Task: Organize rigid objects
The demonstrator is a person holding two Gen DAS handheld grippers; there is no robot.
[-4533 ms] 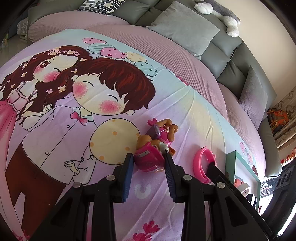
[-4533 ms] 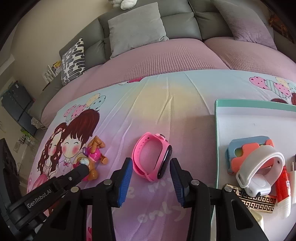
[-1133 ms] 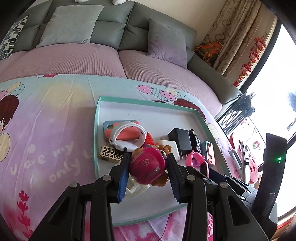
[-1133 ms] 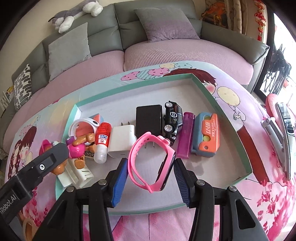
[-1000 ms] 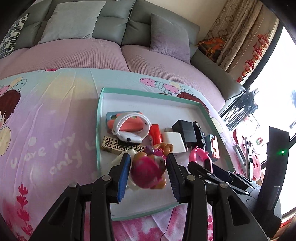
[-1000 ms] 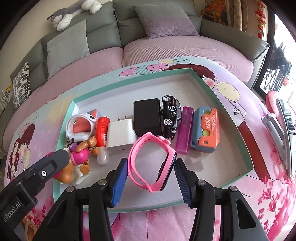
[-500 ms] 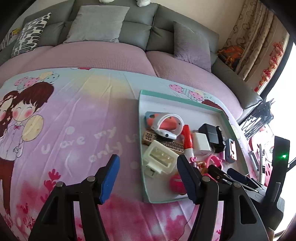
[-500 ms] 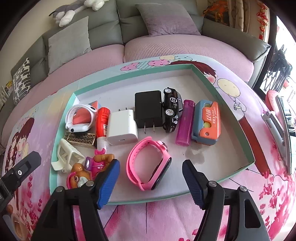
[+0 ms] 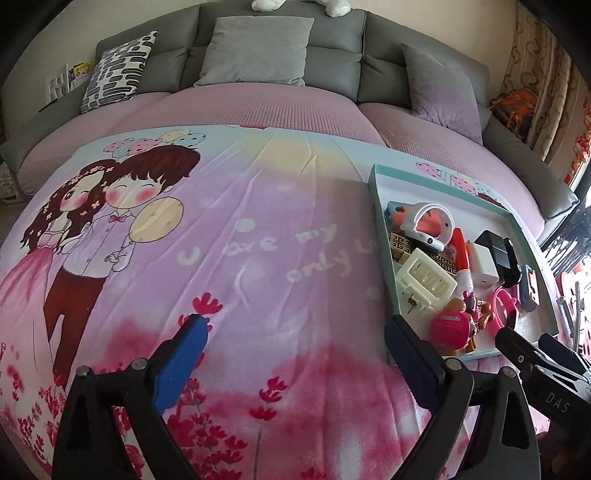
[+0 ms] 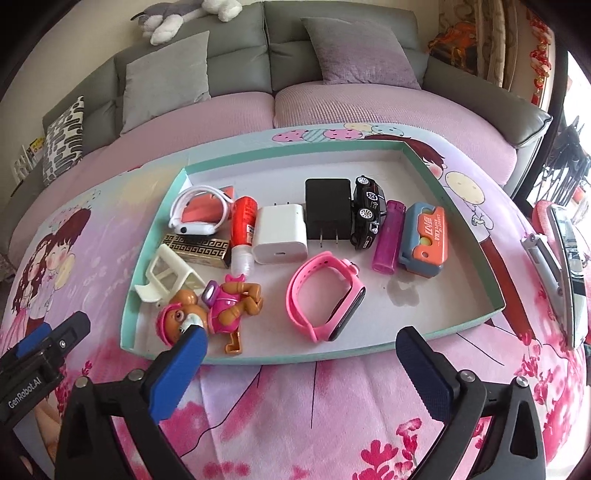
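A teal-rimmed white tray point(image 10: 465, 236) lies on the cartoon blanket; it also shows in the left wrist view point(image 9: 376, 206). In it lie a pink puppy toy point(image 10: 214, 312), a pink watch point(image 10: 325, 295), a white watch point(image 10: 197, 212), two chargers, a black toy car point(image 10: 367, 210), a purple lighter and other small items. The toy point(image 9: 458, 325) and pink watch point(image 9: 502, 306) also show in the left wrist view. My left gripper point(image 9: 295, 354) is open and empty over bare blanket left of the tray. My right gripper point(image 10: 303, 365) is open and empty at the tray's near rim.
A grey sofa with cushions point(image 9: 258, 48) and a plush toy point(image 10: 184, 14) curves behind the bed. A folded metal tool point(image 10: 554, 258) lies on the blanket right of the tray. The blanket point(image 9: 221, 240) spreads wide to the left.
Both grippers opened and let go: the puppy toy and pink watch now lie in the tray. Both grippers pulled back toward me; the left one also swung left over the blanket.
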